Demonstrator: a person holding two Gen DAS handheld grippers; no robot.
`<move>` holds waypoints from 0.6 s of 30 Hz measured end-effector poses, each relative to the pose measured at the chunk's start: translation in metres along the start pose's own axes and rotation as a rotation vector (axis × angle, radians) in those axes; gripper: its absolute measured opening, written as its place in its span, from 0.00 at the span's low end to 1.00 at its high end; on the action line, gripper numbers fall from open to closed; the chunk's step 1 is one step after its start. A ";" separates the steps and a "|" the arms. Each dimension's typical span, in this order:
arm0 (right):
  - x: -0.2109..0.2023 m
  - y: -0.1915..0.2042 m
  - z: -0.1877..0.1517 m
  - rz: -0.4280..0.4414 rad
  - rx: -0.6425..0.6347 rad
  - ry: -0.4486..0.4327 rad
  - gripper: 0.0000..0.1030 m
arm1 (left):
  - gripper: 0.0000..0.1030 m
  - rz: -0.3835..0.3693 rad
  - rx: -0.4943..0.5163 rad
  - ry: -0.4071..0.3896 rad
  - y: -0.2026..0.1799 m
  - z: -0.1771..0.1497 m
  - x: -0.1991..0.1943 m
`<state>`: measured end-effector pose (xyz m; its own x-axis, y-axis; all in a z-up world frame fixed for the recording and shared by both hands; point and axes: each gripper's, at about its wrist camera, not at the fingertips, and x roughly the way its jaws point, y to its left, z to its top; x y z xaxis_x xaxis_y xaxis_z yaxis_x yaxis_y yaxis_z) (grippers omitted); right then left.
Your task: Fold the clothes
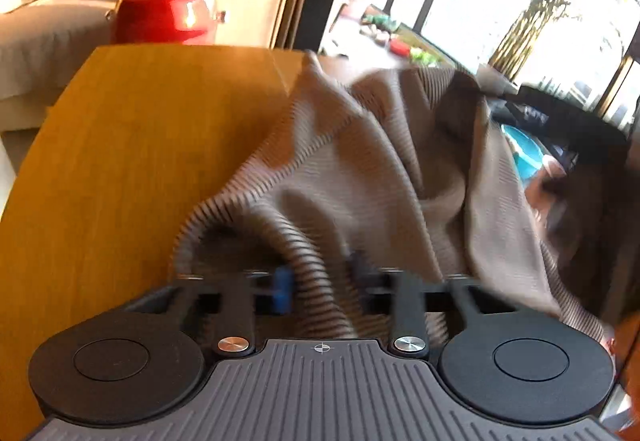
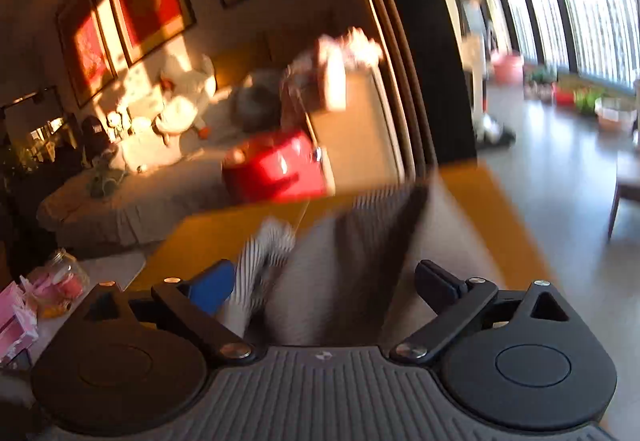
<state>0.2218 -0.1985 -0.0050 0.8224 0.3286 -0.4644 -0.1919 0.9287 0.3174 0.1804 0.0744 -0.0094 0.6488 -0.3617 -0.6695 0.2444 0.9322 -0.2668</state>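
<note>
Two grippers work one ribbed taupe garment (image 1: 360, 161) on a wooden bench (image 1: 132, 145). In the left wrist view, the left gripper (image 1: 320, 281) has its jaws clenched on a rolled, ribbed edge of the garment, the blue pad of one finger (image 1: 283, 285) pressed against the cloth and the darker finger opposite it close on the other side. From that pinch the fabric rises in loose folds and spreads away across the right half of the bench, where a far corner lifts near the bench's back edge; the left half of the wood is bare and sunlit. Beyond the bench stand a red pot (image 1: 168, 17) and a grey sofa (image 1: 48, 21), with tall windows (image 1: 520, 1) at the right. In the right wrist view, which is blurred by motion, the right gripper (image 2: 324, 289) has its jaws spread wide, and the garment (image 2: 340, 273) hangs or stands between them, touching neither finger that I can make out. A paler ribbed edge shows just beside the blue pad. The bench (image 2: 500, 209) lies under and behind the cloth, the red pot (image 2: 276, 169) beyond it, framed pictures (image 2: 152, 1) on the wall above, and a glass jar (image 2: 66, 277) at lower left.
</note>
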 end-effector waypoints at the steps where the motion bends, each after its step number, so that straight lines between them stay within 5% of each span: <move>1: 0.007 -0.003 -0.011 -0.020 0.012 0.028 0.95 | 0.16 0.021 -0.005 -0.032 0.005 0.008 -0.003; 7: 0.021 -0.014 -0.013 -0.057 0.058 0.089 0.99 | 0.12 0.070 -0.124 -0.158 0.058 0.046 -0.022; 14: 0.023 0.004 -0.004 -0.098 -0.060 0.087 0.98 | 0.21 0.006 -0.159 -0.002 0.088 0.039 0.000; 18: 0.013 0.045 0.015 -0.118 -0.360 0.006 0.48 | 0.52 -0.011 -0.119 0.021 0.094 0.037 -0.006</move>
<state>0.2322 -0.1554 0.0158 0.8470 0.2158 -0.4859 -0.2730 0.9607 -0.0493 0.2264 0.1649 -0.0051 0.6312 -0.3733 -0.6799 0.1631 0.9208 -0.3542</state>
